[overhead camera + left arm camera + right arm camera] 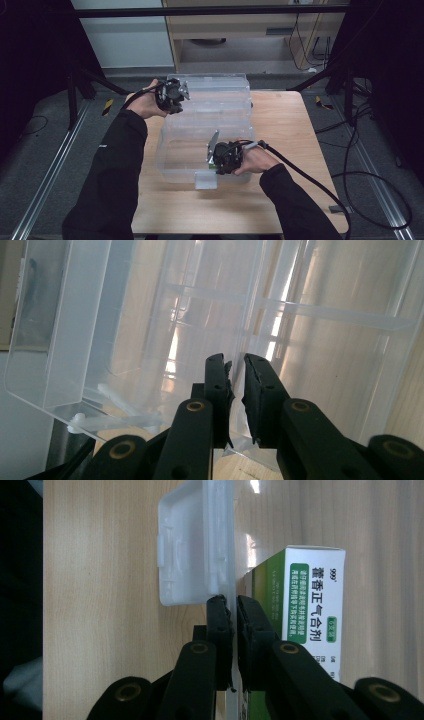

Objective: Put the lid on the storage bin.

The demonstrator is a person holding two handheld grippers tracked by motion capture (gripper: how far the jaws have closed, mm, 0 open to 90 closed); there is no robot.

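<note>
Clearly two-handed hold on clear plastic storage box (210, 120) at middle of wooden table (295, 150). Left gripper (181, 95) at far left rim, jaws nearly closed, probably pinching thin wall, to steady box. Right gripper (214, 159) at near front edge beside white latch (192, 555), jaws pressed on clear wall. Green-white medicine carton (300, 615) stands inside, just behind that wall.

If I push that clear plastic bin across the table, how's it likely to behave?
The clear plastic bin looks thin-walled and nearly empty, so it is probably light and may slide easily on the smooth wooden table. Its walls may flex where the right gripper pinches the front wall. Broad and low, it seems unlikely to tip.
</note>
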